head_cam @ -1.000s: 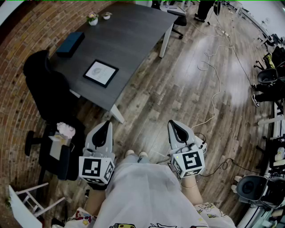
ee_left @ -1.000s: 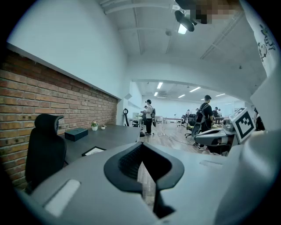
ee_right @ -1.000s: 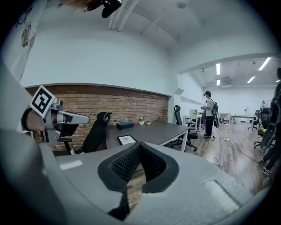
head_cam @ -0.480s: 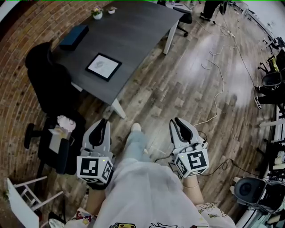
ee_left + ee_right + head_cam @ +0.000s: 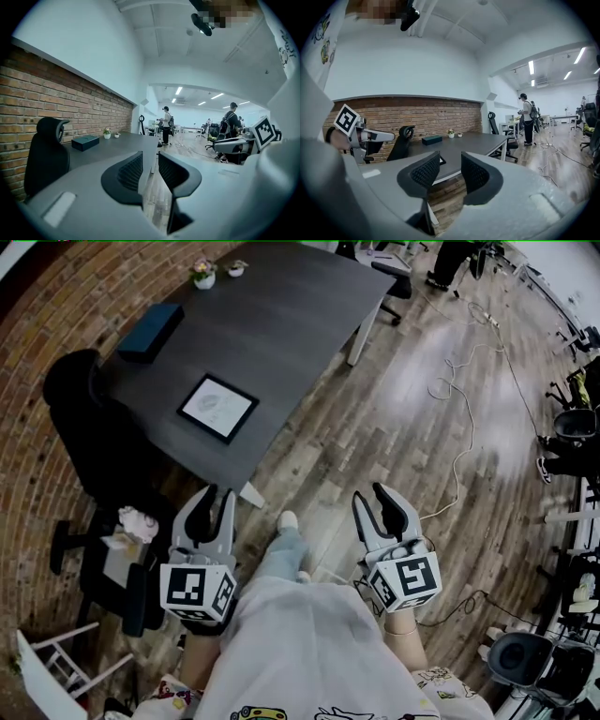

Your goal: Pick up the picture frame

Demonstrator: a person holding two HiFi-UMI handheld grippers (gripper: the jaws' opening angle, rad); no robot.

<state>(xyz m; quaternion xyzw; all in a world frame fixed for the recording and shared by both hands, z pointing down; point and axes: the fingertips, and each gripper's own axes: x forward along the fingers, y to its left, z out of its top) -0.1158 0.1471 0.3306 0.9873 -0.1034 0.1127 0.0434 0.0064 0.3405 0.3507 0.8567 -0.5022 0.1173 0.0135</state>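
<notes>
Left gripper: opening, part-way apart at the jaws, nothing between them.
Right gripper: opening, part-way apart at the jaws, empty.
Picture frame: flat on table, near end, ahead of left gripper, well apart.
Dark box: farther, left table edge.
Potted plant: far left corner of table.

We are in an open-plan office. A long dark worktop stands along a brick wall, with a black swivel chair at one long edge. Loose cables trail over the wooden floor. Further off we see more desks and rolling chairs, standing people and ceiling strip lights.
</notes>
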